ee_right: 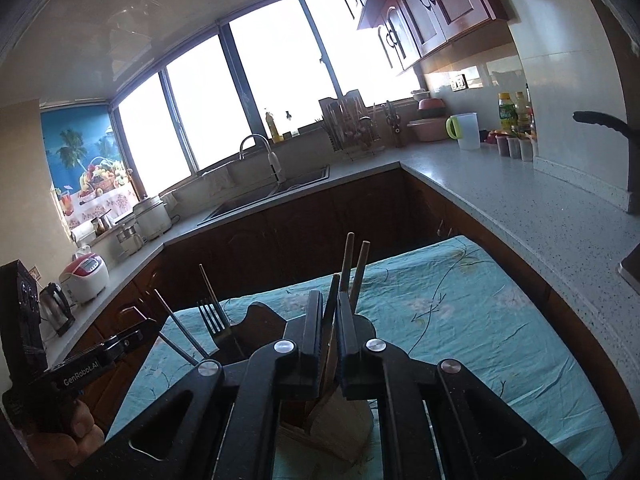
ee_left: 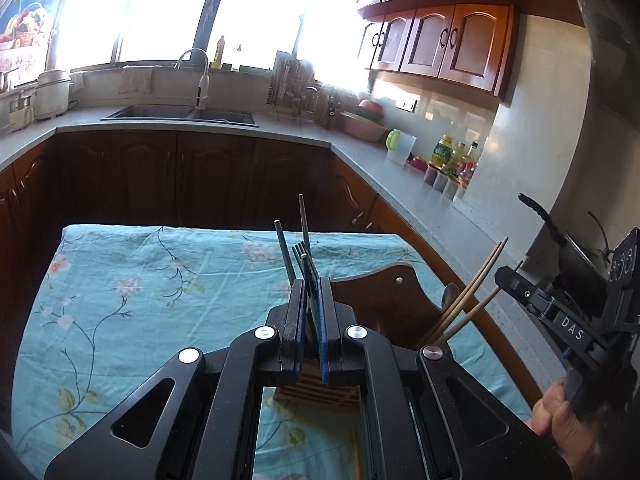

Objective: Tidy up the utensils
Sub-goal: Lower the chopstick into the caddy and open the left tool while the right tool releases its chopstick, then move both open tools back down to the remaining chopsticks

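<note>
Both your claws are clamped on utensils above the wooden holder (ee_left: pixel 384 300), which stands on the blue flowered cloth (ee_left: pixel 132 280) covering the tabletop. Your left claw (ee_left: pixel 311 300) grips a bundle of metal chopsticks (ee_left: pixel 303 216) and a fork (ee_left: pixel 300 250), held upright over the holder. Your right claw (ee_right: pixel 330 320) is closed on wooden chopsticks (ee_right: pixel 356 272), their lower ends down in the holder's compartment. More wooden chopsticks (ee_left: pixel 480 280) and what looks like a spoon (ee_left: pixel 450 294) lean in the holder already. The job looks well advanced: no loose utensils show on the cloth, and what is left is seating the two gripped bundles and letting go.
</note>
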Available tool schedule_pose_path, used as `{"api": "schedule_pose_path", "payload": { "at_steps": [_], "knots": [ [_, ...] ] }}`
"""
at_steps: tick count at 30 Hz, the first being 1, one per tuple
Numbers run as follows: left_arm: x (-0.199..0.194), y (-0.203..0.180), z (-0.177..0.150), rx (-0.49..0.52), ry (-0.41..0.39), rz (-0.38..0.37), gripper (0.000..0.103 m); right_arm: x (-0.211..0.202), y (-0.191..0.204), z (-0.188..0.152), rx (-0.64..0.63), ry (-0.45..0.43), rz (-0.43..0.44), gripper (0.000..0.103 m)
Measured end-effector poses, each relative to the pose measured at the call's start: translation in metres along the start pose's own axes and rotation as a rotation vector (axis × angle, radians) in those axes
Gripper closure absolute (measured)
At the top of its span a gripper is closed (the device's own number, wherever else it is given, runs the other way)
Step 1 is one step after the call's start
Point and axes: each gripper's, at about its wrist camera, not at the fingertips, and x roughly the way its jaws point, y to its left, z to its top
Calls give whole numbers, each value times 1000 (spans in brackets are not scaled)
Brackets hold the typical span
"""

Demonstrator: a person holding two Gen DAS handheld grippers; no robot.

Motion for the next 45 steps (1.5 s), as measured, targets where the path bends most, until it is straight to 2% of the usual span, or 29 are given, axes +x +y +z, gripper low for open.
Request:
{"api": "schedule_pose_path", "payload": {
  "at_steps": [7,10,11,12,13,14,16,19,21,26,33,39,45],
  "knots": [
    [2,1,3,-14,11,2,98,1,-2,3,11,12,-4,96],
    [-1,3,5,-35,21,-12,95,3,-3,3,23,24,5,91],
    [-4,4,5,-43,20,-22,84,3,-5,3,30,23,11,88],
    [-8,5,5,-45,16,-22,68,1,-7,3,38,26,17,84],
    [-13,5,4,-45,3,-17,61,-2,-8,4,43,22,30,66],
    [-19,5,3,-44,-12,-16,57,-6,-8,4,48,11,41,43],
    [-30,6,2,-46,-22,-19,55,-19,-9,6,56,-27,53,27],
    [-46,12,-4,-63,-42,-13,46,-36,-11,8,80,-65,59,14],
    [-56,16,-11,-76,-40,-1,37,-48,-13,7,98,-81,68,12],
    [-76,30,-38,-113,-16,39,28,-70,-14,-6,100,-83,73,9],
    [-95,44,-96,-161,50,73,28,-80,-13,-56,94,7,80,8],
    [-93,47,-147,-168,145,94,28,-73,-20,-107,113,129,61,8],
    [-87,47,-182,-186,217,93,28,-69,-25,-140,130,193,46,8]
  ]
}}
